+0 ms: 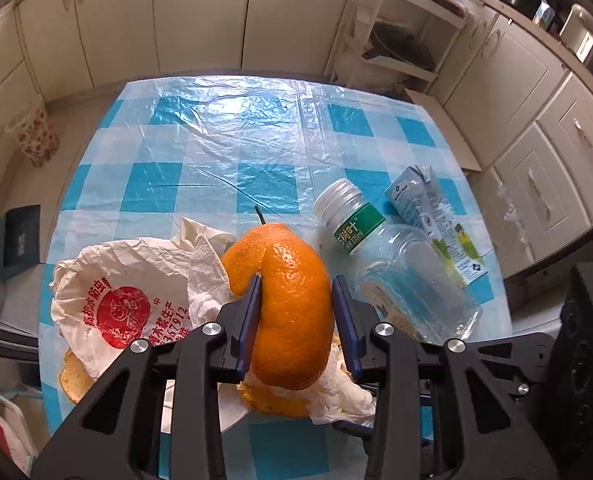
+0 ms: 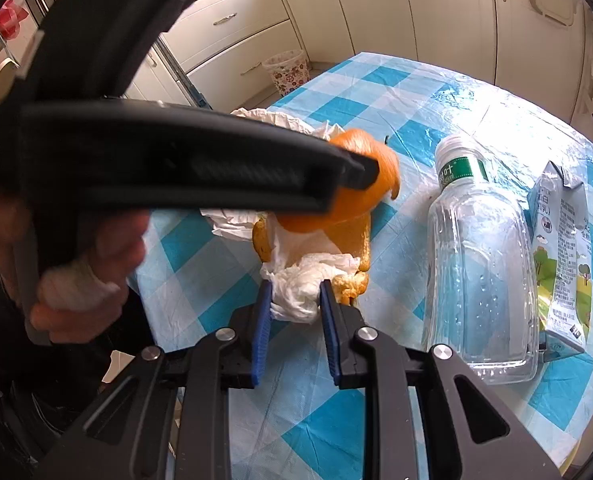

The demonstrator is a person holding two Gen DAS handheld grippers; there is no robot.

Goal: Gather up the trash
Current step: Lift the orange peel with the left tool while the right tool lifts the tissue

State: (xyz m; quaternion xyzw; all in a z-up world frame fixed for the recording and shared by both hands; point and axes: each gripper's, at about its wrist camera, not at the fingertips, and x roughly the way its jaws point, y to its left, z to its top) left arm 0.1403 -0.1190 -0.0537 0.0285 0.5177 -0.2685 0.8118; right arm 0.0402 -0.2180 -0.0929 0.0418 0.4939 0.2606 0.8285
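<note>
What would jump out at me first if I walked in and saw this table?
The bright orange peel, held up between the fingers of the left gripper above a pile of crumpled tissue and a printed paper wrapper. Beside it on the blue checked tablecloth lie an empty clear plastic bottle and a flattened drink carton. The right gripper sits around the tissue.

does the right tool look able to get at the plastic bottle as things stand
Probably yes. The plastic bottle lies on its side just right of the right tool, with nothing between them. But that tool has crumpled tissue between its fingers, so it would likely need to drop that first.
</note>
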